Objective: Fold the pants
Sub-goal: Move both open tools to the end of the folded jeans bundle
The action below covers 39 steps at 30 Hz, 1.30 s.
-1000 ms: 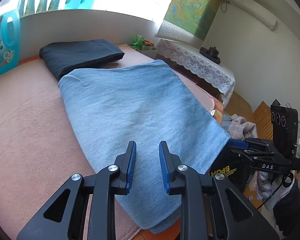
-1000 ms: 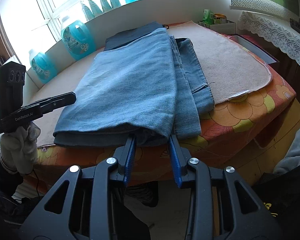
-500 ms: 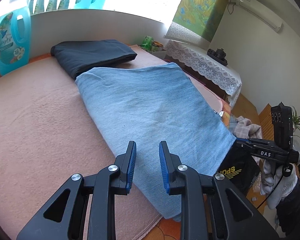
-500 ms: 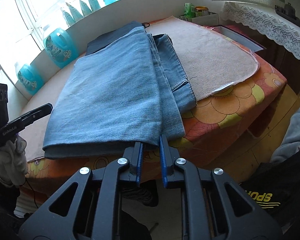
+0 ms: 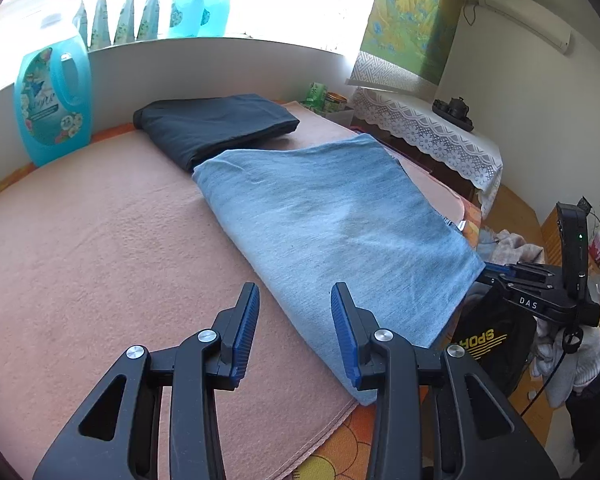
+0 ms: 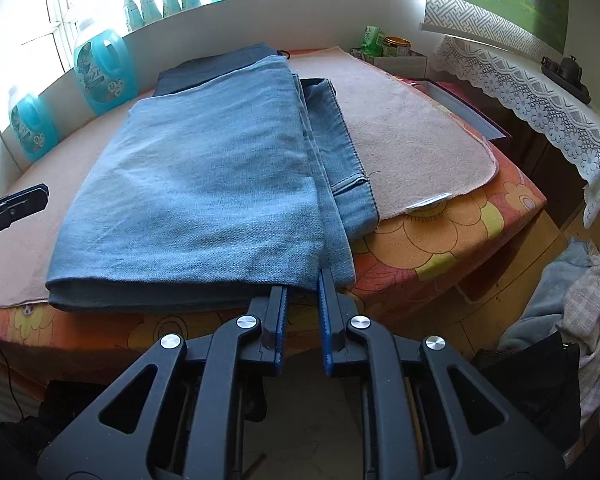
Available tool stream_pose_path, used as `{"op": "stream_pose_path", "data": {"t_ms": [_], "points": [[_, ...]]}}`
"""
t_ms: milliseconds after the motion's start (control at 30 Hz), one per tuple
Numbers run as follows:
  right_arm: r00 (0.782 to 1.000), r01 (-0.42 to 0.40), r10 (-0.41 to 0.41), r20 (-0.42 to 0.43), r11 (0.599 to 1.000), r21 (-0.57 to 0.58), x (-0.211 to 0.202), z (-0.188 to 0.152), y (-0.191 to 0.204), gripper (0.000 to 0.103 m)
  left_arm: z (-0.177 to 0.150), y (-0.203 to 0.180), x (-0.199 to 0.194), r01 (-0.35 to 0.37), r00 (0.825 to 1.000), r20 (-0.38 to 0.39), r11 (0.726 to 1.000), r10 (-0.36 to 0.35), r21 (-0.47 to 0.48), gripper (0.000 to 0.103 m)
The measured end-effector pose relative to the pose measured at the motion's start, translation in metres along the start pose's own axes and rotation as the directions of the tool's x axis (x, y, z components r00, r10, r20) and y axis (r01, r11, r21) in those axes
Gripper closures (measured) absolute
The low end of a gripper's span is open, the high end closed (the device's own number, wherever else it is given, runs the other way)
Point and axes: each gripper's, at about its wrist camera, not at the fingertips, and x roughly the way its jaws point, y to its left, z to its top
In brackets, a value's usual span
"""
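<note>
Folded light-blue jeans (image 5: 340,220) lie on a pink blanket (image 5: 80,240), reaching its near right corner. My left gripper (image 5: 294,292) hovers over the blanket just left of the jeans' long edge; its jaws are opening and nothing is between them. In the right wrist view the jeans (image 6: 204,176) overhang the table's front edge, and my right gripper (image 6: 303,284) is shut on their near right corner, the pads pinching the stacked layers. The right gripper (image 5: 496,270) also shows at that corner in the left wrist view. The left gripper (image 6: 20,200) pokes in at the far left.
A folded dark garment (image 5: 216,124) lies behind the jeans by the wall. Blue detergent bottles (image 5: 52,104) stand on the sill. A lace-covered side table (image 5: 428,132) stands to the right. On the floor are a black bag (image 5: 488,340) and a clothes pile (image 6: 580,280).
The left gripper drew back off the jeans toward the bare blanket and its jaws widened. The right jaws closed onto the jeans' near corner.
</note>
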Motion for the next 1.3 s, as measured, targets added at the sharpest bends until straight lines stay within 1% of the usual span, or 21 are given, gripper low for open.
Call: {"op": "stream_pose_path", "data": {"t_ms": [100, 167, 200, 333, 400, 433, 467, 533, 633, 667, 733, 800, 900, 967, 1033, 1100, 1167, 1233, 1300], "points": [[0.999, 0.040, -0.040, -0.009, 0.999, 0.020, -0.005, -0.003, -0.001, 0.089, 0.001, 0.000, -0.009, 0.007, 1.000, 0.006, 1.000, -0.007, 0.020, 0.067], [0.995, 0.101, -0.100, -0.021, 0.995, 0.020, -0.011, -0.006, 0.000, 0.088, 0.002, 0.000, -0.016, 0.006, 1.000, 0.018, 0.999, -0.007, 0.038, 0.067], [0.992, 0.125, -0.125, -0.016, 0.992, 0.021, -0.016, -0.006, 0.000, 0.088, 0.002, 0.001, -0.019, 0.009, 1.000, 0.022, 0.999, -0.010, 0.042, 0.064], [0.990, 0.135, -0.137, 0.034, 0.989, 0.062, -0.043, -0.001, -0.001, 0.087, 0.006, 0.009, -0.023, 0.033, 0.999, 0.029, 0.999, -0.034, 0.038, 0.063], [0.986, 0.143, -0.147, 0.076, 0.988, 0.050, -0.056, 0.007, 0.003, 0.082, 0.009, 0.011, -0.020, 0.045, 0.999, 0.023, 0.998, -0.046, 0.040, 0.063], [0.985, 0.140, -0.144, 0.097, 0.989, 0.044, -0.061, 0.011, 0.005, 0.076, 0.010, 0.012, -0.019, 0.056, 0.998, 0.018, 0.998, -0.056, 0.039, 0.063], [0.985, 0.126, -0.129, 0.117, 0.991, 0.037, -0.065, 0.016, 0.008, 0.064, 0.011, 0.013, -0.017, 0.065, 0.998, 0.012, 0.997, -0.066, 0.038, 0.063], [0.983, 0.087, -0.089, 0.159, 0.996, 0.021, -0.069, 0.028, 0.012, 0.053, 0.011, 0.013, -0.012, 0.084, 0.996, -0.004, 0.996, -0.083, 0.038, 0.063], [0.978, 0.084, -0.078, 0.194, 0.996, -0.023, -0.063, 0.047, 0.016, 0.050, 0.013, 0.013, -0.002, 0.112, 0.993, -0.029, 0.993, -0.111, 0.025, 0.063], [0.978, 0.084, -0.076, 0.194, 0.996, -0.033, -0.058, 0.054, 0.015, 0.041, 0.014, 0.013, 0.002, 0.118, 0.992, -0.037, 0.993, -0.117, 0.020, 0.062], [0.980, 0.063, -0.054, 0.193, 0.997, -0.043, -0.048, 0.067, 0.011, 0.030, 0.017, 0.014, 0.007, 0.126, 0.991, -0.040, 0.992, -0.125, 0.006, 0.058], [0.981, 0.030, -0.020, 0.195, 0.998, -0.052, -0.038, 0.081, 0.008, 0.030, 0.020, 0.016, 0.010, 0.134, 0.990, -0.033, 0.991, -0.135, -0.019, 0.051], [0.977, -0.022, 0.037, 0.212, 0.997, -0.070, -0.029, 0.098, 0.009, 0.030, 0.025, 0.017, 0.017, 0.124, 0.992, -0.026, 0.991, -0.125, -0.039, 0.049], [0.978, -0.062, 0.077, 0.196, 0.995, -0.081, -0.018, 0.111, 0.010, 0.030, 0.028, 0.019, 0.023, 0.110, 0.993, -0.027, 0.992, -0.112, -0.057, 0.049], [0.981, -0.106, 0.121, 0.151, 0.989, -0.105, -0.001, 0.124, 0.010, 0.030, 0.031, 0.024, 0.030, 0.106, 0.993, -0.033, 0.989, -0.110, -0.099, 0.049], [0.987, -0.096, 0.110, 0.121, 0.989, -0.114, 0.018, 0.135, 0.007, 0.028, 0.033, 0.031, 0.038, 0.099, 0.993, -0.042, 0.986, -0.106, -0.137, 0.049], [0.991, -0.094, 0.103, 0.087, 0.990, -0.108, 0.037, 0.144, 0.001, 0.016, 0.034, 0.038, 0.046, 0.083, 0.994, -0.051, 0.982, -0.093, -0.168, 0.049], [0.989, -0.134, 0.140, 0.044, 0.985, -0.106, 0.056, 0.150, -0.004, 0.014, 0.034, 0.043, 0.054, 0.075, 0.994, -0.065, 0.977, -0.090, -0.198, 0.049], [0.989, -0.147, 0.147, -0.007, 0.983, -0.111, 0.076, 0.152, -0.007, 0.010, 0.035, 0.048, 0.063, 0.064, 0.993, -0.083, 0.974, -0.084, -0.218, 0.049]]}}
